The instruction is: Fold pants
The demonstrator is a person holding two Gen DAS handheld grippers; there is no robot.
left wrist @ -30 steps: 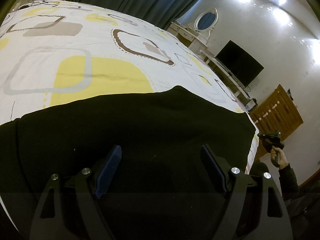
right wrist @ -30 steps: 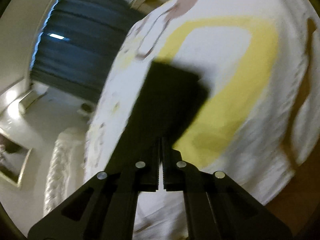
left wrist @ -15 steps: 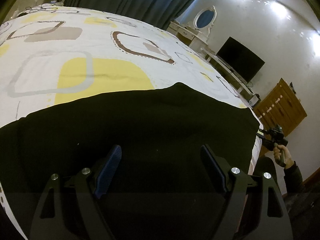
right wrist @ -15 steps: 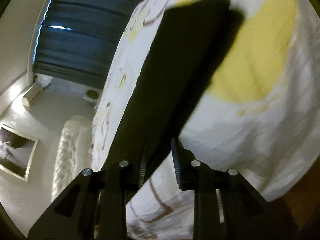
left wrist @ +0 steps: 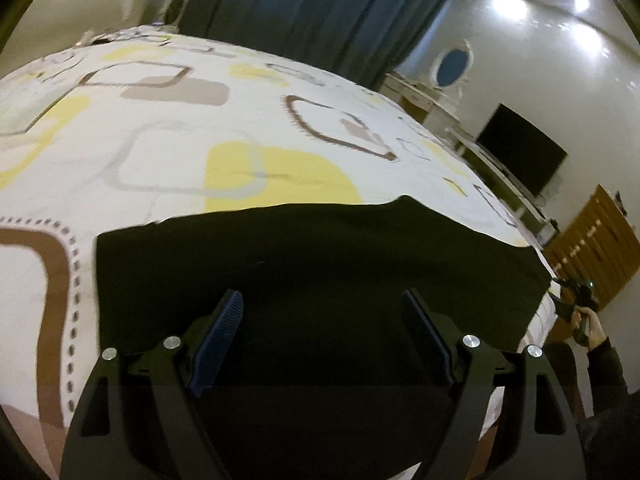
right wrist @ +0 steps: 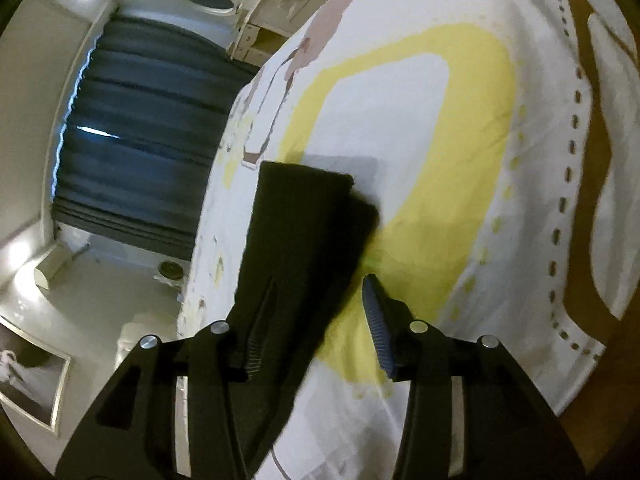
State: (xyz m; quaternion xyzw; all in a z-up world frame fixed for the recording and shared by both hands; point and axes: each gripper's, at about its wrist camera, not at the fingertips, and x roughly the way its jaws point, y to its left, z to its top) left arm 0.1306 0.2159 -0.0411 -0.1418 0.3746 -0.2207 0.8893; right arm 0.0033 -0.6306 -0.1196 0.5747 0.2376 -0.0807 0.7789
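On the patterned bedspread [left wrist: 168, 128] the black pants [left wrist: 320, 264] lie flat as a folded panel. Both the left gripper [left wrist: 322, 320] and the right gripper [right wrist: 316, 304] stand wide apart, holding nothing. For a clean next fold each should probably close on an end edge, lifting evenly, though the dark cloth hides its layers.

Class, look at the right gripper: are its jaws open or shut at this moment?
Open. The right gripper has its fingers spread wide, with the black pants and the bedspread visible in the gap between them.
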